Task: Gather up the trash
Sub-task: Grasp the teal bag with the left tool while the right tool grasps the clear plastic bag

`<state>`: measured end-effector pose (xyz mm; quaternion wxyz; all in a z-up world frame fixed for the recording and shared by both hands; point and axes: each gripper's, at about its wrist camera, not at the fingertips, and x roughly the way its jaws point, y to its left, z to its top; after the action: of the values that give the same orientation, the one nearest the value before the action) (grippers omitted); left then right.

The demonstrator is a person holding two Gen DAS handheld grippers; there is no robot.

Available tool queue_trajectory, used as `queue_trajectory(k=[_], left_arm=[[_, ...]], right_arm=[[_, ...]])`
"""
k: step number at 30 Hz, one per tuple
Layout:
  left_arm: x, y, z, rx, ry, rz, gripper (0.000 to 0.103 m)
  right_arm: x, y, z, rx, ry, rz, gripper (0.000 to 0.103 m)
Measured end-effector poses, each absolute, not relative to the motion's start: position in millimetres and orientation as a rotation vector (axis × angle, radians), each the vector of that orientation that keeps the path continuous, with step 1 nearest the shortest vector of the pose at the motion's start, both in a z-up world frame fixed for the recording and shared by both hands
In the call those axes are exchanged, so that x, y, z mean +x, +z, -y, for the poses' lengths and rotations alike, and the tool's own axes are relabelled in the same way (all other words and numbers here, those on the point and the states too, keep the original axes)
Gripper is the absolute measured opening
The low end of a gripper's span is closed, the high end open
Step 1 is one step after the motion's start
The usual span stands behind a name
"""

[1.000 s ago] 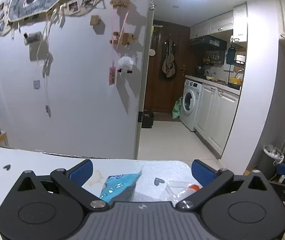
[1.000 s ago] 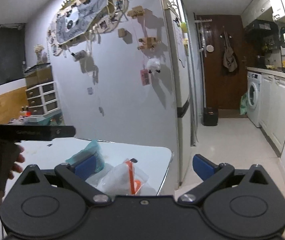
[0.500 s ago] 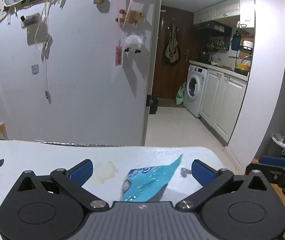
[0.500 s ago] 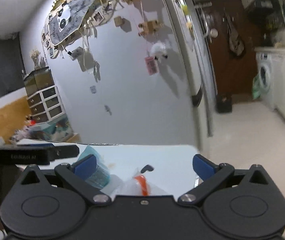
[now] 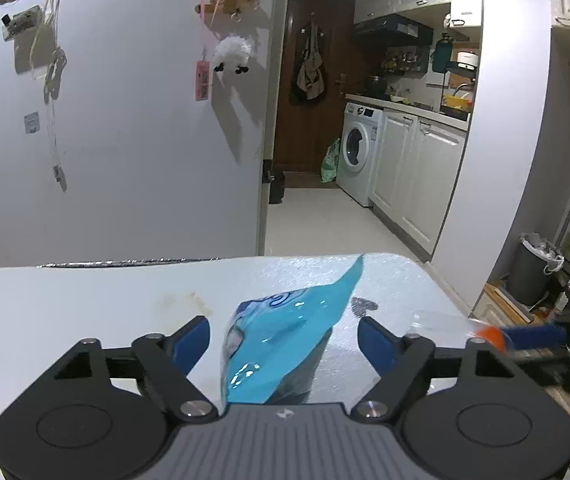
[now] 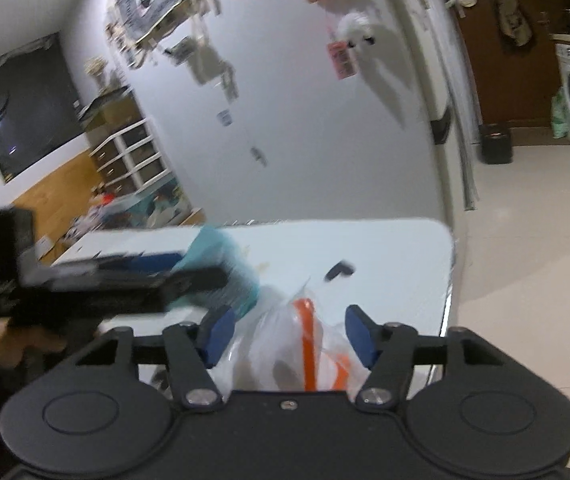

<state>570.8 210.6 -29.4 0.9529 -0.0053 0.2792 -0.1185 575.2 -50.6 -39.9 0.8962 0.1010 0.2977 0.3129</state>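
Note:
A blue plastic wrapper lies on the white table, between the open fingers of my left gripper; the blue pads stand clear of it on both sides. A clear plastic bag with an orange strip lies between the open fingers of my right gripper near the table's right edge. The blue wrapper and the blurred left gripper show at the left of the right wrist view. The clear bag and a right finger show at the right of the left wrist view.
A grey trash bin with a white liner stands on the floor to the right, beyond the table. A white wall with hanging decorations rises behind the table. A kitchen with a washing machine lies beyond. The table's rounded corner is close.
Both grippers have tipped down and come closer to the table. The blue wrapper now sits deeper between the left fingers and the clear bag between the right fingers. The fingers have narrowed somewhat.

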Motion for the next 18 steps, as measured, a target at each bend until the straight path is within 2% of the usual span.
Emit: queue_trajectory(k=[14,18], left_arm=[[581,-50,-217,-0.021,-0.256,-0.562,0.080],[582,-52,-217,-0.024,-0.243,-0.547,0.073]], right_arm=[[544,-53,55,0.360,0.743,-0.721,0.060],[556,-58,52,0.394,0.723,-0.722,0.054]])
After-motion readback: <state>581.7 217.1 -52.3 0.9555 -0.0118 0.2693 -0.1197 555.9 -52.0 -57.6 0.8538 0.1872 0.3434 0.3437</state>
